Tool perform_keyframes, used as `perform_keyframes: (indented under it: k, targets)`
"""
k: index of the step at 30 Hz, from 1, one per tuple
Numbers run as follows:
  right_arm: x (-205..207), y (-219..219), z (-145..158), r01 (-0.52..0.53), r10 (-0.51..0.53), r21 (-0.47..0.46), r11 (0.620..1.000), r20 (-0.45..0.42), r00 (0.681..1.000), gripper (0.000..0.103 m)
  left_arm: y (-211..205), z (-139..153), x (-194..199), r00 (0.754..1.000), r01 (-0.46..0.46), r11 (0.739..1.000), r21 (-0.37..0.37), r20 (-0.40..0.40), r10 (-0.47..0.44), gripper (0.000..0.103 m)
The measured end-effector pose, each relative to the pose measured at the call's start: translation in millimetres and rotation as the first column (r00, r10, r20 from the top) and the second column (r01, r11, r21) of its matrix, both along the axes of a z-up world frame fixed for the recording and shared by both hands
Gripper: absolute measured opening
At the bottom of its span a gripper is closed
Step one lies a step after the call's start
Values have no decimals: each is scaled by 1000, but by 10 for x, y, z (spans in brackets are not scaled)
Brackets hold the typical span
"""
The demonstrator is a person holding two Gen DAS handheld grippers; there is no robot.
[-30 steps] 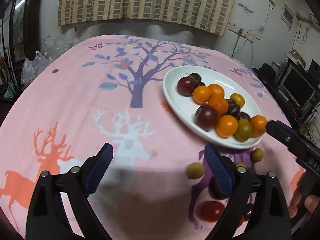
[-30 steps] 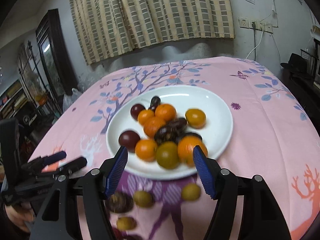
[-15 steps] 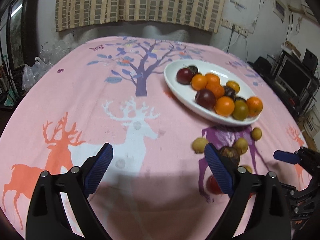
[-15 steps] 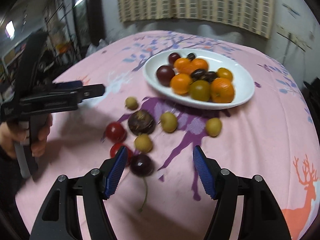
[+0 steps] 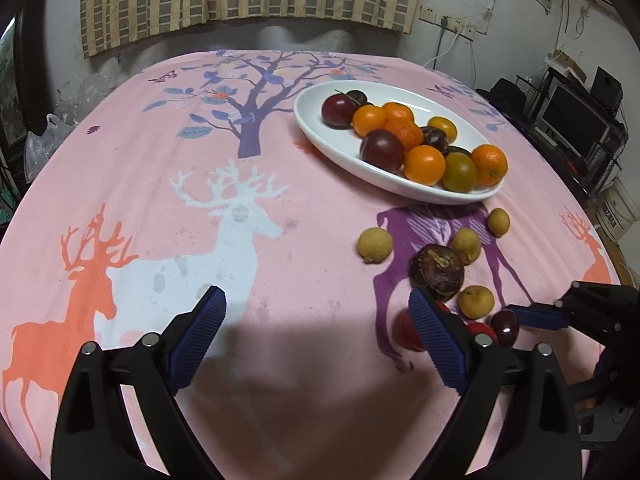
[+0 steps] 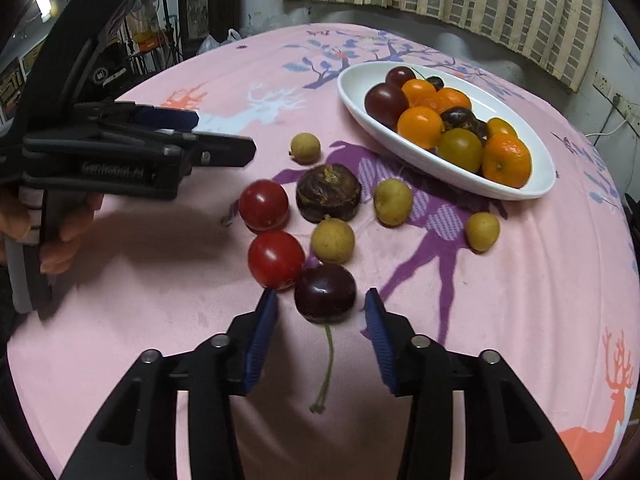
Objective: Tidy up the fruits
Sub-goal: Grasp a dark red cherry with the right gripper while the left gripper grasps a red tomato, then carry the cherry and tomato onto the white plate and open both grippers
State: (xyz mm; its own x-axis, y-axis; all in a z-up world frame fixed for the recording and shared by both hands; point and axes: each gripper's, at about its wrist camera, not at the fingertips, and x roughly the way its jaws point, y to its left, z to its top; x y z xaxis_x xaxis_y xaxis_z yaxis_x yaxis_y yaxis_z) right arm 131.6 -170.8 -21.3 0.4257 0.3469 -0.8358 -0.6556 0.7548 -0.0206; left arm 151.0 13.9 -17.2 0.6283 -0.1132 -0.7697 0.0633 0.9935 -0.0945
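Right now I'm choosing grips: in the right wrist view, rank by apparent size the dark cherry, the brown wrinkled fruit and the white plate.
1. white plate
2. brown wrinkled fruit and dark cherry: look alike; the cherry's nearness makes ranking unsure.

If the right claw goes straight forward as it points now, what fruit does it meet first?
Most likely the dark cherry: it lies on the cloth just ahead of the open right claw, centred between its fingertips, with its stem trailing back toward the camera.
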Motion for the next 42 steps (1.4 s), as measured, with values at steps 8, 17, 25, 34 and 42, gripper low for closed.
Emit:
perform_keyframes:
  k: [8, 17, 25, 34, 42]
  targets:
    - [136, -217, 115, 117, -118, 101, 988, 3, 993, 30, -133, 0, -98, 998, 65, 998, 18, 9, -65, 91]
    - [227, -361, 170, 193, -194, 146, 970, -3, 981, 31, -384, -114, -144, 985, 171, 978, 123, -21, -170, 86]
    - [232, -348, 210, 195, -197, 157, 968, -3, 980, 31, -544, -227, -55, 977, 211, 974, 85, -38, -208, 67]
    - [232, -426, 272, 219, -225, 201, 955, 10, 974, 31, -567, -138, -50, 978, 208, 977, 37, -15, -208, 30]
    - [266, -490, 429, 263, -290, 310, 914, 46, 956, 30, -526, 261, 139, 982, 183, 983, -5, 53, -182, 30]
